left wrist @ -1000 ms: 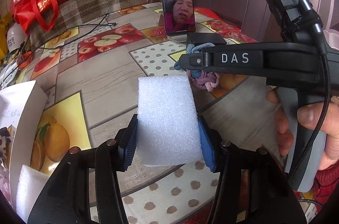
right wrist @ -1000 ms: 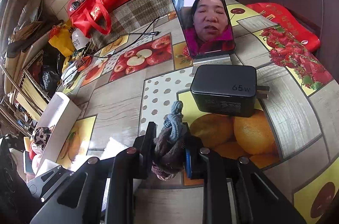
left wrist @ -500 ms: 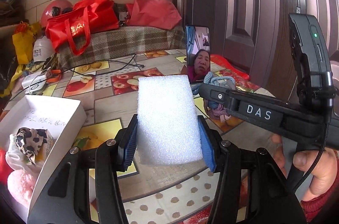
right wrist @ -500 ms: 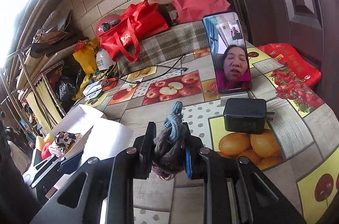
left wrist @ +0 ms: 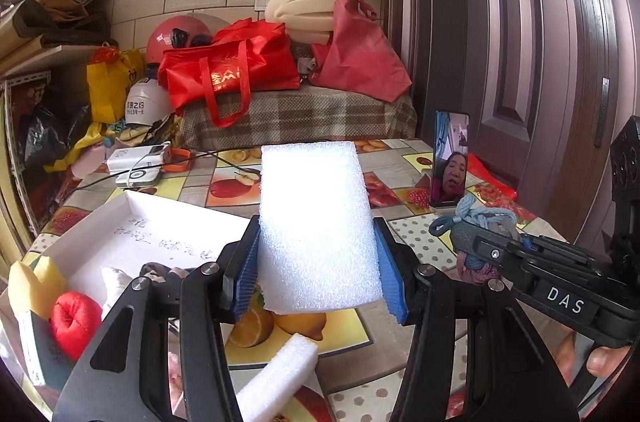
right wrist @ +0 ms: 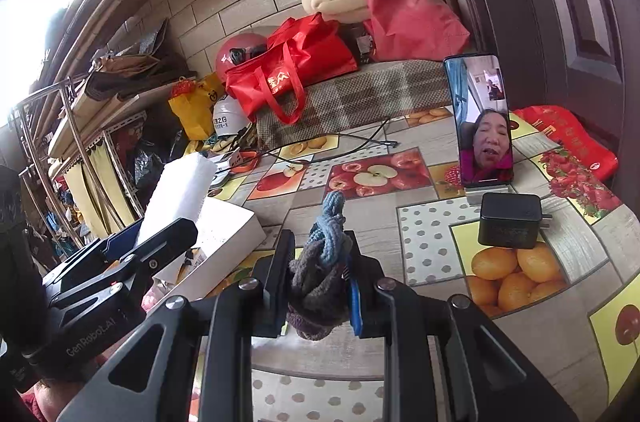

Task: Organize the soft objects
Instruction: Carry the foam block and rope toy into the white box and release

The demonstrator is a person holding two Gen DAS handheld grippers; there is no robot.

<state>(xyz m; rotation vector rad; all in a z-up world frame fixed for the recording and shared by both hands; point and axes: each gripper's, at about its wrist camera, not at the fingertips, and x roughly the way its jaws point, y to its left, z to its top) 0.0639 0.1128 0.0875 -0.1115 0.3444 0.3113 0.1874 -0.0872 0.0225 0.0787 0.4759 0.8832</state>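
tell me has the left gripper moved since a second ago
Yes. The left gripper, shut on the foam block, has risen and swung left: the white box now sits just beside it.

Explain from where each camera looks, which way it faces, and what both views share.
Left wrist: on the left hand-held gripper, facing the wall across the table; holds foam; right hand-held gripper at right.
Right wrist: on the right hand-held gripper, facing the same way; holds yarn; left hand-held gripper at left.
Shared: phone, box, red bag.
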